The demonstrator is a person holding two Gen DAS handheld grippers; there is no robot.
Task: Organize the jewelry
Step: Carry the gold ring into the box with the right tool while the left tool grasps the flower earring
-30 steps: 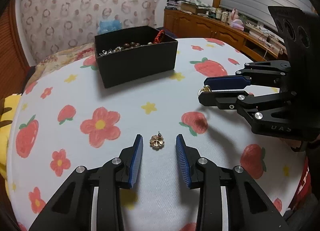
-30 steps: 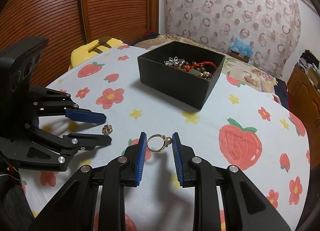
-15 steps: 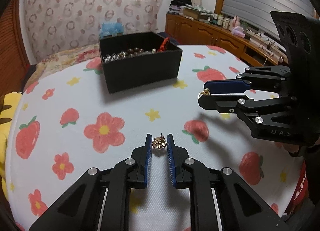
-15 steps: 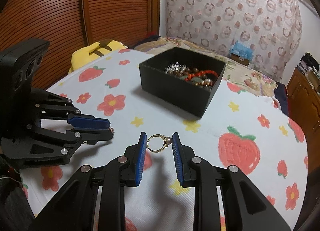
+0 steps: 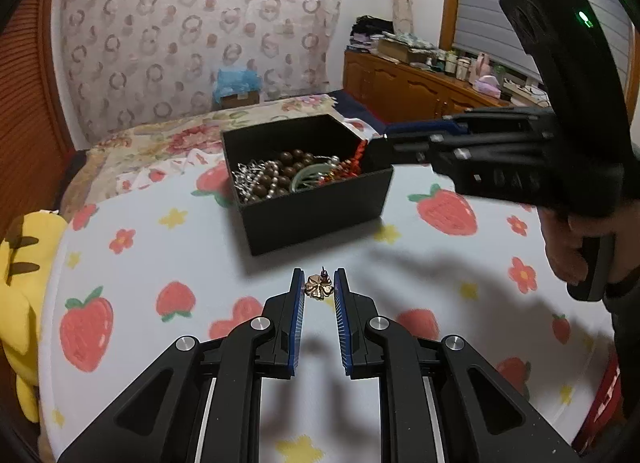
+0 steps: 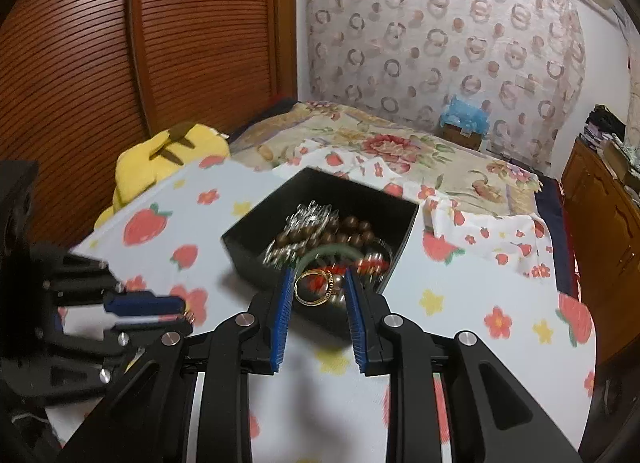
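**Over the box: two small pieces held, neither dropped yet**

Above the near corner of the black box (image 6: 320,223), the right gripper (image 6: 318,293) holds a gold ring (image 6: 316,287) with a pearl, its pads closed narrowly on the band. The left gripper (image 5: 319,287) is almost fully closed on a flower earring (image 5: 319,287) and hangs over the cloth (image 5: 168,247), a little before the box (image 5: 312,215).

The ring sits over the box edge, I think not fully over the inside. If the jaws let go now, it may hit the wall and roll away on the cloth. The earring is gripped only at the pad tips, so a small shake could make it slip out. Both tools aim for one box and may knock together.

The left view shows the person's hand (image 5: 576,247) on the right tool and the earring clearly, but the ring is hidden there. The right view shows the ring well, though the beads (image 6: 344,233) behind it are blurred.
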